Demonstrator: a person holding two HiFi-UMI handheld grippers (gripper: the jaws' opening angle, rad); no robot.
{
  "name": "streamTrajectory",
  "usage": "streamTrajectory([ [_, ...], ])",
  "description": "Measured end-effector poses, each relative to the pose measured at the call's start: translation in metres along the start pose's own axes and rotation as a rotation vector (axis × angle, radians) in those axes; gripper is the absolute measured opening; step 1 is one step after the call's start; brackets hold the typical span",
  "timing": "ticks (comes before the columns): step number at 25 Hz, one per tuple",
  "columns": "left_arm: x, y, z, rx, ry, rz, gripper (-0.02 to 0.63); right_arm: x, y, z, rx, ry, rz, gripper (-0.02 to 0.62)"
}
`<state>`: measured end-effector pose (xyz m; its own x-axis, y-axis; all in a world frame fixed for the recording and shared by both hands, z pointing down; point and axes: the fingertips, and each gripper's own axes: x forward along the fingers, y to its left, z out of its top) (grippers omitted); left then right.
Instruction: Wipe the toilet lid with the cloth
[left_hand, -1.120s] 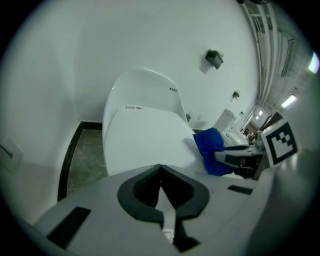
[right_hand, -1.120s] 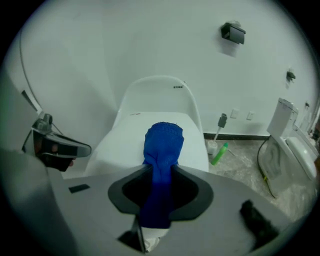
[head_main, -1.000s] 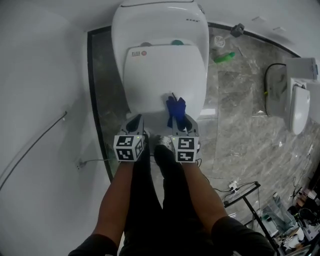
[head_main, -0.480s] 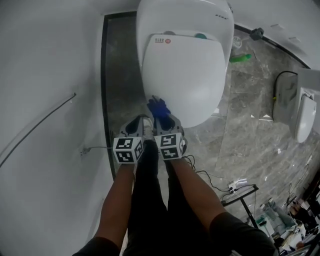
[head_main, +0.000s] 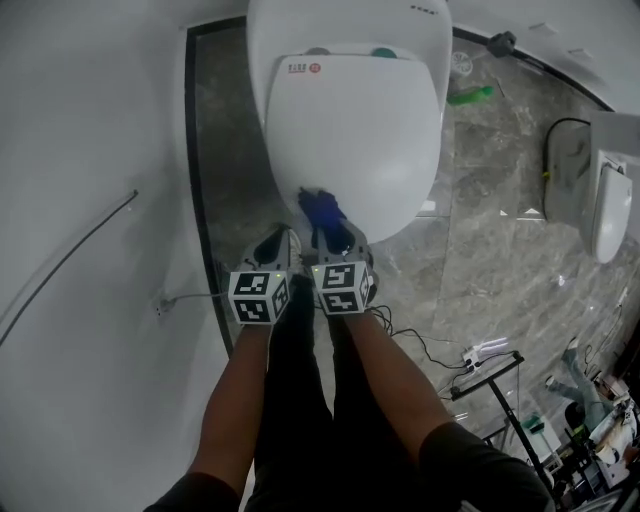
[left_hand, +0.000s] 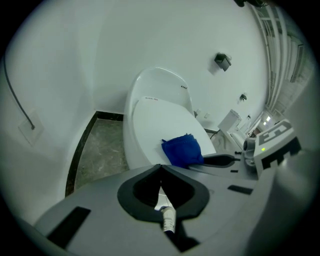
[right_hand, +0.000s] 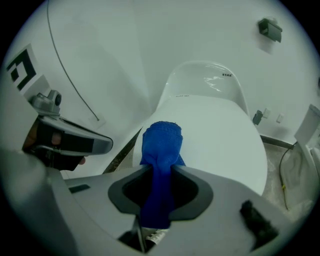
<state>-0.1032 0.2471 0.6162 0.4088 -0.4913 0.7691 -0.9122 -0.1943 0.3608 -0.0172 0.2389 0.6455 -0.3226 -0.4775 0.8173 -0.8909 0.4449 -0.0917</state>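
The white toilet lid (head_main: 350, 130) is closed and fills the top middle of the head view. My right gripper (head_main: 327, 232) is shut on a blue cloth (head_main: 321, 210), whose free end lies at the lid's near left edge. In the right gripper view the blue cloth (right_hand: 161, 150) bulges out from between the jaws over the toilet lid (right_hand: 215, 135). My left gripper (head_main: 279, 243) is shut with nothing in it, just left of the right one and off the lid's edge. From the left gripper view the cloth (left_hand: 182, 150) rests on the toilet lid (left_hand: 160, 125).
A white wall (head_main: 90, 150) with a thin cable (head_main: 70, 255) stands to the left. Grey marble floor (head_main: 500, 250) spreads right, with a green object (head_main: 470, 96), a white device (head_main: 600, 195) and cables (head_main: 440, 355). A dark floor strip (head_main: 215, 170) runs beside the toilet.
Both grippers have shifted toward the lid's near left edge, the right one carrying the blue cloth with it. The head view has swung as well.
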Motion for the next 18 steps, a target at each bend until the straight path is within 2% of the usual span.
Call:
streamTrajectory([
  [11, 0.023, -0.047, 0.004, 0.095, 0.04, -0.078, 0.011, -0.039, -0.099, -0.046, 0.112, -0.003, -0.154, 0.095],
  [18, 0.031, -0.073, 0.002, 0.137, 0.057, -0.114, 0.011, -0.054, -0.147, -0.069, 0.192, -0.002, -0.257, 0.095],
])
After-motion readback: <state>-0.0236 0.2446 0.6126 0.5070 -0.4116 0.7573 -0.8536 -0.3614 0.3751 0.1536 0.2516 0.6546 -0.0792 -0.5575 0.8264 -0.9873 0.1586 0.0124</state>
